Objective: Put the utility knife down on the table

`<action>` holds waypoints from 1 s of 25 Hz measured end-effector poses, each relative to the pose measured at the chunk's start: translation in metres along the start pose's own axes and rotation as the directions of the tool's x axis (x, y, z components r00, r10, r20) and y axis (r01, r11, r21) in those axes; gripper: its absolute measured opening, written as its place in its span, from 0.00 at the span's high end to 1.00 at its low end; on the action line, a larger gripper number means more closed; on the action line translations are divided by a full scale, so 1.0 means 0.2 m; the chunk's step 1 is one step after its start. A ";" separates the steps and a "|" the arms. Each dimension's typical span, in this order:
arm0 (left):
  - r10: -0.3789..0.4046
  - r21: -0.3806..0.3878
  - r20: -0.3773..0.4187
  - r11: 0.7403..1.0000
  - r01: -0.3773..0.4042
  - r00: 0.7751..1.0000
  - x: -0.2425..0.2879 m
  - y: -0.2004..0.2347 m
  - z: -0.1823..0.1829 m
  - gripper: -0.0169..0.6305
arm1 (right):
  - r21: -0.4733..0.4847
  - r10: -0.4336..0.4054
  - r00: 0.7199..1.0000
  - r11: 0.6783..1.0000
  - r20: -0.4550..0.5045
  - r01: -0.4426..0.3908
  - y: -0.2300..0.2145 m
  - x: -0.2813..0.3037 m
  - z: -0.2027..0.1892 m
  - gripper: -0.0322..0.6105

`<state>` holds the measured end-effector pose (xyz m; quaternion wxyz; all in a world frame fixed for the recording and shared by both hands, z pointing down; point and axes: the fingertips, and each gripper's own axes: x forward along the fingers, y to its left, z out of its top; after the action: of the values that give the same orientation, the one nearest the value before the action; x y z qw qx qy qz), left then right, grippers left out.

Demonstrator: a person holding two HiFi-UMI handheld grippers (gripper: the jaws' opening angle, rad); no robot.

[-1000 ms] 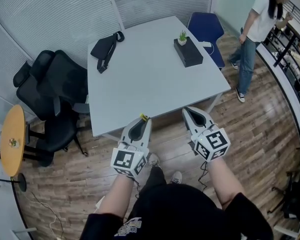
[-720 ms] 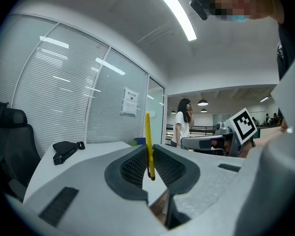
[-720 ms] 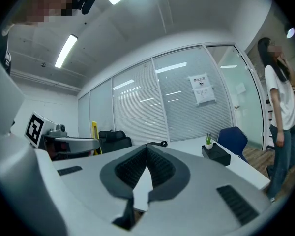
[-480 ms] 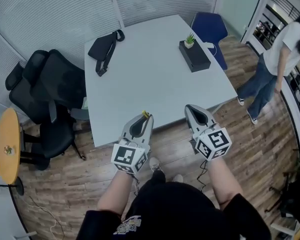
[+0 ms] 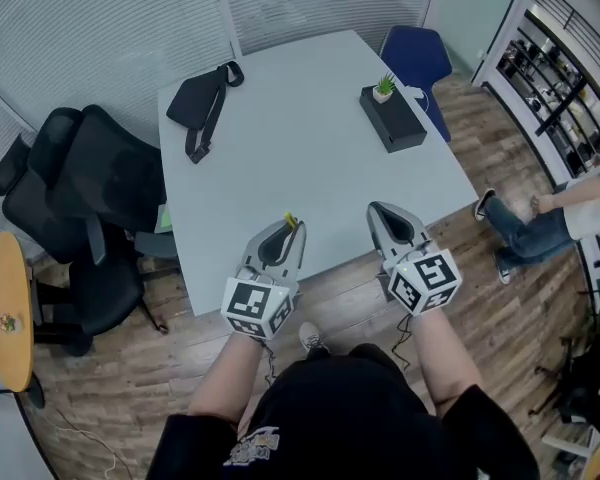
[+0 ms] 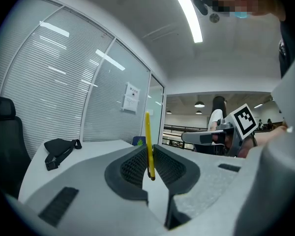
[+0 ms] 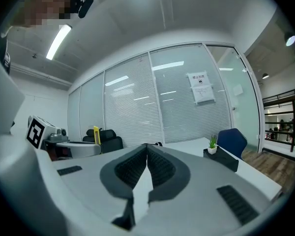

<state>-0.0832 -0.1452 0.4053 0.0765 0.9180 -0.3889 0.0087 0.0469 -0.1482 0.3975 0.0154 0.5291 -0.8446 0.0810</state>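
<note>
A thin yellow utility knife (image 6: 149, 146) stands upright between the jaws of my left gripper (image 5: 288, 228), which is shut on it; its yellow tip (image 5: 290, 220) pokes out above the near edge of the white table (image 5: 300, 148). My right gripper (image 5: 384, 214) is shut with nothing in it, also over the table's near edge. In the right gripper view the jaws of the right gripper (image 7: 146, 147) meet at the tips, and the knife (image 7: 96, 132) shows at the left.
A black pouch (image 5: 198, 103) lies at the table's far left. A black box with a small plant (image 5: 392, 115) sits at the far right. Black office chairs (image 5: 85, 198) stand left of the table, a blue chair (image 5: 416, 56) behind it. A person's legs (image 5: 540, 228) show at the right.
The view has shifted, and both grippers now reach slightly further over the table's near edge. The person at the right has walked down and mostly out of view.
</note>
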 end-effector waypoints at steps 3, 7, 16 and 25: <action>-0.005 0.000 -0.009 1.000 0.005 1.000 0.03 0.05 0.00 0.91 | 0.002 -0.002 1.000 1.000 -0.008 0.002 0.00 0.05 0.00 0.94; -0.001 0.007 -0.026 1.000 0.002 1.000 0.08 0.09 -0.02 0.91 | -0.001 0.008 1.000 1.000 -0.016 -0.008 -0.02 0.11 -0.01 0.93; 0.075 0.051 -0.078 0.996 -0.071 0.994 0.24 0.20 -0.08 0.91 | 0.005 0.087 0.995 0.996 -0.056 -0.086 -0.12 0.30 -0.07 0.91; 0.168 0.106 -0.180 0.983 -0.150 0.969 0.46 0.34 -0.22 0.91 | 0.030 0.165 0.981 0.986 -0.098 -0.163 -0.29 0.51 -0.14 0.91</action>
<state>-0.0655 -0.2504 0.4642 0.0699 0.8815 -0.4515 0.1195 0.0518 -0.2598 0.4428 0.0453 0.4530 -0.8825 0.1178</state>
